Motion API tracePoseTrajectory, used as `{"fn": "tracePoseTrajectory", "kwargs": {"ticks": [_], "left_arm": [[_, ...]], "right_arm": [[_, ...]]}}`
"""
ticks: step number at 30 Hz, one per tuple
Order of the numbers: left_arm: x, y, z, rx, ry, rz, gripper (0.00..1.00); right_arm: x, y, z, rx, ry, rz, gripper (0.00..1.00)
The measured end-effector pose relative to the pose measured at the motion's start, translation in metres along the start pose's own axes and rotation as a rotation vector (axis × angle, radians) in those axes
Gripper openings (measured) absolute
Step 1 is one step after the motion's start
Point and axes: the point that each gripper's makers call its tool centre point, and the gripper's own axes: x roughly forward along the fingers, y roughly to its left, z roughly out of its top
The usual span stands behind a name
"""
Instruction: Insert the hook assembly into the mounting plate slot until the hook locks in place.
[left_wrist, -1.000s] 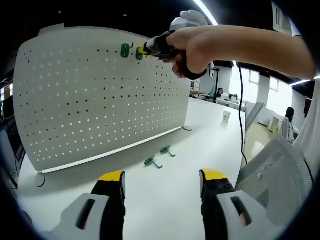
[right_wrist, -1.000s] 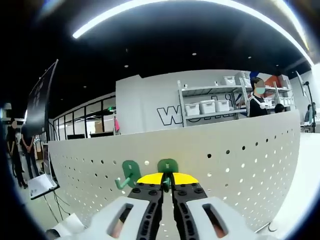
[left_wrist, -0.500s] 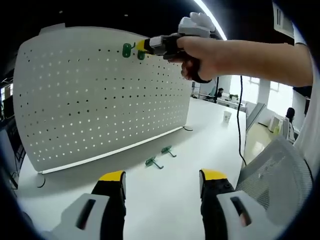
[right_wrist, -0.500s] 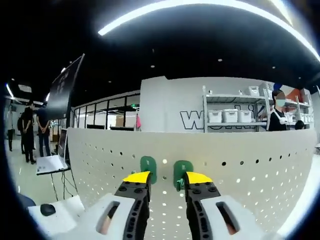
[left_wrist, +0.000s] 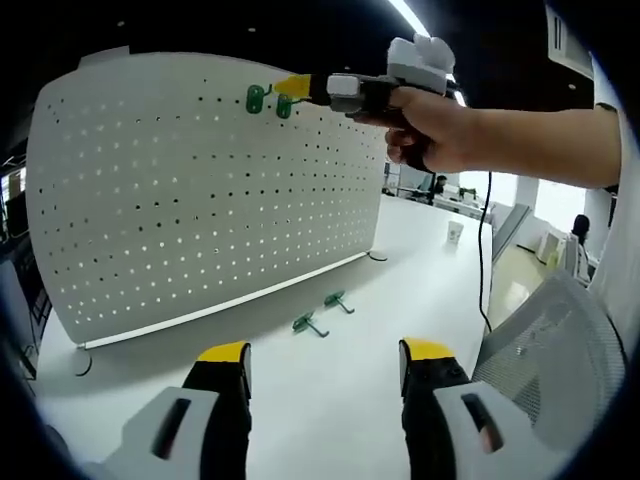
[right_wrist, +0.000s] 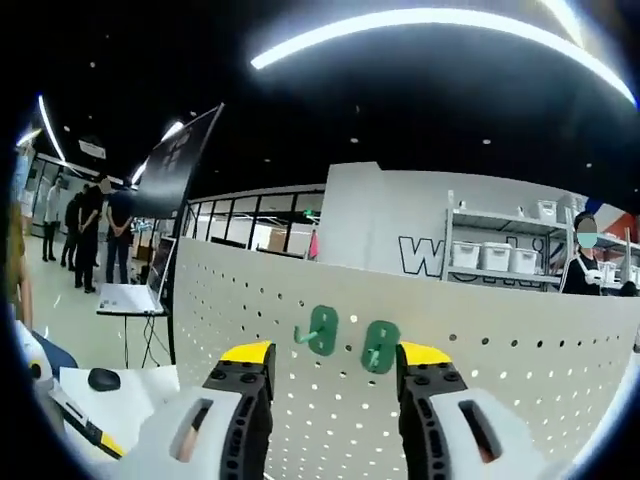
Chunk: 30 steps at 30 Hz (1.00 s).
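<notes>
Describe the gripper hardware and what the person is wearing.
Both grippers match: the left gripper and right gripper have black jaws with yellow tips on light grey bodies with slotted cut-outs. In the left gripper view, a black cable hangs below the person's hand; a white short sleeve shows.

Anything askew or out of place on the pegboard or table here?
Nothing stands out. Two green hooks sit side by side near the pegboard's top edge; two spare hooks lie loose on the table.
</notes>
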Motion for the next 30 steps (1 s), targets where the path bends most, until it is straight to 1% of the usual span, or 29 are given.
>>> {"fn": "tracePoseTrajectory", "kwargs": {"ticks": [4, 9, 14, 18, 20, 22, 25, 30], "left_arm": [[0.000, -0.001, -0.001, 0.001, 0.004, -0.003, 0.62], [0.000, -0.002, -0.001, 0.003, 0.006, -0.004, 0.62], [0.000, 0.001, 0.002, -0.002, -0.005, 0.008, 0.62], [0.000, 0.000, 0.001, 0.008, 0.000, 0.008, 0.62], [0.000, 0.001, 0.002, 0.004, -0.001, 0.012, 0.63], [0.000, 0.002, 0.002, 0.007, -0.004, 0.017, 0.63], [0.000, 0.001, 0.002, 0.010, 0.001, 0.014, 0.63], [0.000, 0.002, 0.001, 0.010, 0.005, 0.013, 0.63]], "right_arm": [[-0.001, 0.000, -0.001, 0.013, -0.005, 0.009, 0.51], [-0.003, -0.002, 0.000, 0.016, 0.000, 0.013, 0.50], [-0.011, -0.006, -0.001, 0.018, -0.009, 0.020, 0.51], [-0.019, -0.005, -0.004, 0.025, -0.015, 0.043, 0.52], [-0.022, -0.006, -0.005, 0.025, -0.015, 0.046, 0.52], [-0.025, -0.008, -0.006, 0.048, -0.017, 0.045, 0.53], [-0.029, -0.008, -0.009, 0.041, -0.014, 0.044, 0.53], [-0.041, -0.012, -0.011, 0.056, -0.011, 0.052, 0.54]]}}
